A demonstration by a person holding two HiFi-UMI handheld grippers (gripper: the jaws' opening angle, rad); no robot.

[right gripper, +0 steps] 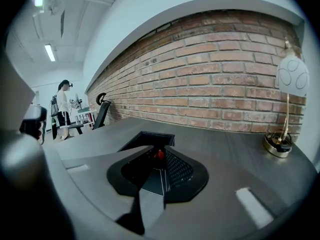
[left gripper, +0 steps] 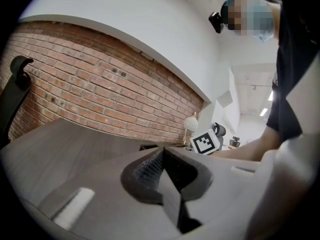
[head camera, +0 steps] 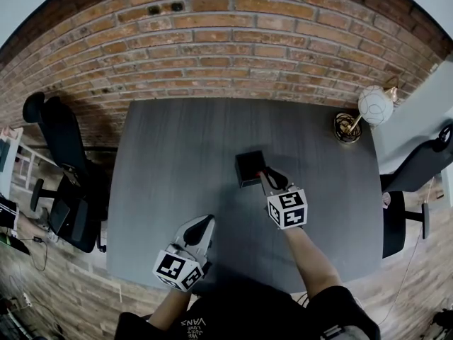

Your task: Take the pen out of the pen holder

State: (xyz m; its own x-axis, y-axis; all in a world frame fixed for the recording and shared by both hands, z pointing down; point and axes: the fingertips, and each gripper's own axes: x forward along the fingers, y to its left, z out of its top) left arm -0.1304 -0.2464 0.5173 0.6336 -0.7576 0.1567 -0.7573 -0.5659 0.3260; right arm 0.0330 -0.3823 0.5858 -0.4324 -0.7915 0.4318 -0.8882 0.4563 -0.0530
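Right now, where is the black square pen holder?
Head view: the black square pen holder sits mid-table, just beyond the right gripper, left of the white globe lamp.

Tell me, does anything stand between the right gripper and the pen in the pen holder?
Nothing visible does. The right gripper is at the open top of the pen holder, and its fingers look closed on the red end of the pen.
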